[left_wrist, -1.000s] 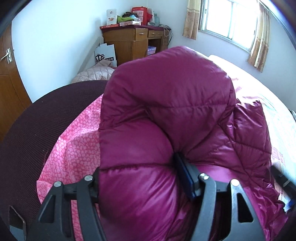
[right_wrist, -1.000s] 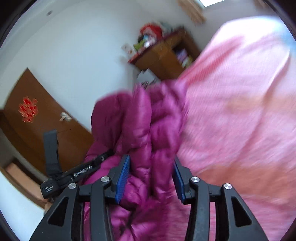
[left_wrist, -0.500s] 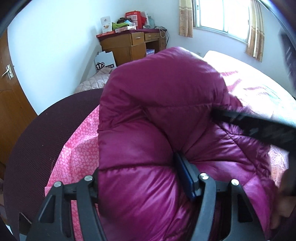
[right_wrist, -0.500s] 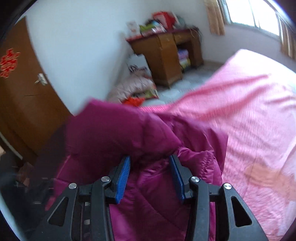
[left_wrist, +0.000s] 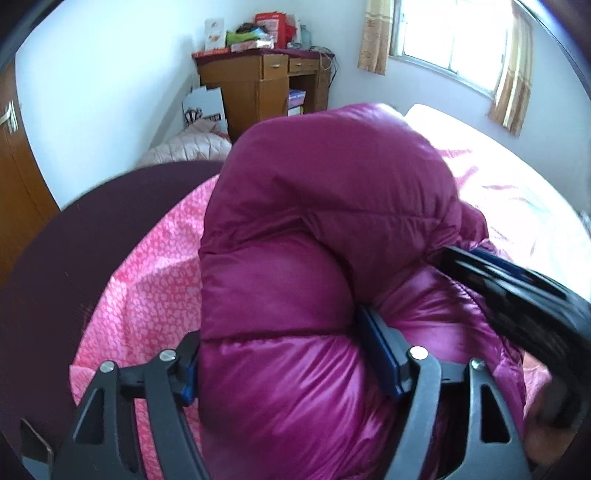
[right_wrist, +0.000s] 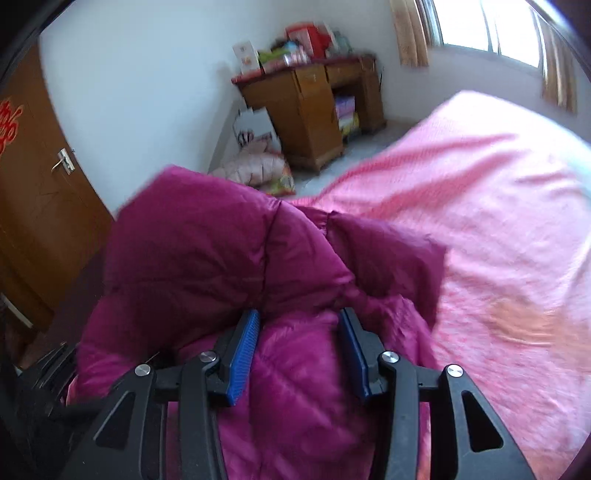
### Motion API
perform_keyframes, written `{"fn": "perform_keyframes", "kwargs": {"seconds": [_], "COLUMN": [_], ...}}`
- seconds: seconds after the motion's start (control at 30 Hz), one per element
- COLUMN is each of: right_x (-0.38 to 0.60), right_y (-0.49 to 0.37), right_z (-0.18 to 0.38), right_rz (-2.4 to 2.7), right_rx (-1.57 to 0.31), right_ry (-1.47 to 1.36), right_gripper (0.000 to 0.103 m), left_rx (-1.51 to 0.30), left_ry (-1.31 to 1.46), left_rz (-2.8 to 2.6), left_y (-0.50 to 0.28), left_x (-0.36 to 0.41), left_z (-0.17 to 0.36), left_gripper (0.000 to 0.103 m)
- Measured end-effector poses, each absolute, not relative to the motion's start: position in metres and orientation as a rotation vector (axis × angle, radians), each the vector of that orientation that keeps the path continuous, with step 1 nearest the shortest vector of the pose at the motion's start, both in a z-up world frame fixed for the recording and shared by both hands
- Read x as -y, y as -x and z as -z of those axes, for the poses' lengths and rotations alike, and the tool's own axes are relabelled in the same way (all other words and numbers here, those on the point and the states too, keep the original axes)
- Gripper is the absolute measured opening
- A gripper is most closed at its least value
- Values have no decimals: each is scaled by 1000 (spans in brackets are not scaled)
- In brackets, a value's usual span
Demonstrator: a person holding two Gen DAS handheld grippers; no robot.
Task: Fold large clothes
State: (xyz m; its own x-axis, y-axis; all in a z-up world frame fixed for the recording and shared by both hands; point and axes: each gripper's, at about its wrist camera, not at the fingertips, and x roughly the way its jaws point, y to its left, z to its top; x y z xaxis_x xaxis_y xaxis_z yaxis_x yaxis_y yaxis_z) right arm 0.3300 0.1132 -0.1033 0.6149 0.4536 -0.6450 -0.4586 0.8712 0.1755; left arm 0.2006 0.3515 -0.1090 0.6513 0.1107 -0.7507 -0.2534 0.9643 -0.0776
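While both grippers bite into it, the magenta down jacket (left_wrist: pixel 332 229) bulges up in a thick quilted hump above the pink bedspread (left_wrist: pixel 147 280), filling the near middle of both wrist views. The left gripper (left_wrist: pixel 291 362) has its jaws clenched on a fat roll of the jacket's shiny fabric, which swells out between the blue pads (left_wrist: pixel 384 358) and hides most of the left one. The right gripper (right_wrist: pixel 299 347) likewise has its jaws grasping a fold of the jacket (right_wrist: pixel 221 254), the padding pressed between its two blue pads (right_wrist: pixel 243 354) and spilling toward the camera. From the left wrist view, the right gripper (left_wrist: pixel 517 291) enters from the right edge as a dark blurred bar, its tip buried in the right flank of the jacket. A dark maroon fabric (left_wrist: pixel 74 251) lies to the left of the bedspread, at the near left. The bed (right_wrist: pixel 498 221) runs off to the far right, lit brightly from a window (left_wrist: pixel 454 40) with yellowish curtains (left_wrist: pixel 373 37). Against the far wall stands a wooden bench (left_wrist: pixel 258 81) piled with boxes and packets (left_wrist: pixel 258 29); a white paper bag (left_wrist: pixel 203 103) and a pale quilted bundle (left_wrist: pixel 188 147) sit on the floor to its left. A brown wooden door (right_wrist: pixel 40 206) with a metal handle (right_wrist: pixel 62 160) closes the left side of the room.
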Motion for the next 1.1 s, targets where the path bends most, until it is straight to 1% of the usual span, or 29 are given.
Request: {"fn": "perform_keyframes", "kwargs": {"seconds": [0.1,0.23,0.33,0.43,0.53,0.67,0.73,0.83,0.97,1.1], "right_x": [-107,-105,-98,-96,-95,-93,-89,-86,-86,-81], "right_y": [-289,-267,-259,-259,-257,-255,-249,-248,-242,-234], "right_z": [92,113,123,127,131,134,135,137,136,130], "right_rz": [-565,-587,-598,-607,-603,-600,-599,-603,-593,-591], "right_rx": [-669,-705,-672,-668,-657,-658,-658,-657,-647,-672], "right_ry": [43,43,7,-10,-5,-18,-27,-41,-31,-55], "right_gripper": [46,48,48,48,48,48,48,48,48,49], "left_rx": [-848,-888,-894,-816,-813,-880,-907,-877,-870,-860], "left_ry": [215,241,246,151,139,61,-17,-77,-18,0], "left_rz": [-207,-183,-176,-231,-226,-271,-296,-313,-308,-287], "left_y": [-200,-200,-203,-214,-247,-288,-300,-296,-293,-276], "left_x": [-357,-363,-373,-373,-374,-363,-352,-342,-354,-353], "left_z": [111,104,83,50,37,59,78,87,85,74], "left_gripper": [81,81,80,79,79,82,86,89,95,95]}}
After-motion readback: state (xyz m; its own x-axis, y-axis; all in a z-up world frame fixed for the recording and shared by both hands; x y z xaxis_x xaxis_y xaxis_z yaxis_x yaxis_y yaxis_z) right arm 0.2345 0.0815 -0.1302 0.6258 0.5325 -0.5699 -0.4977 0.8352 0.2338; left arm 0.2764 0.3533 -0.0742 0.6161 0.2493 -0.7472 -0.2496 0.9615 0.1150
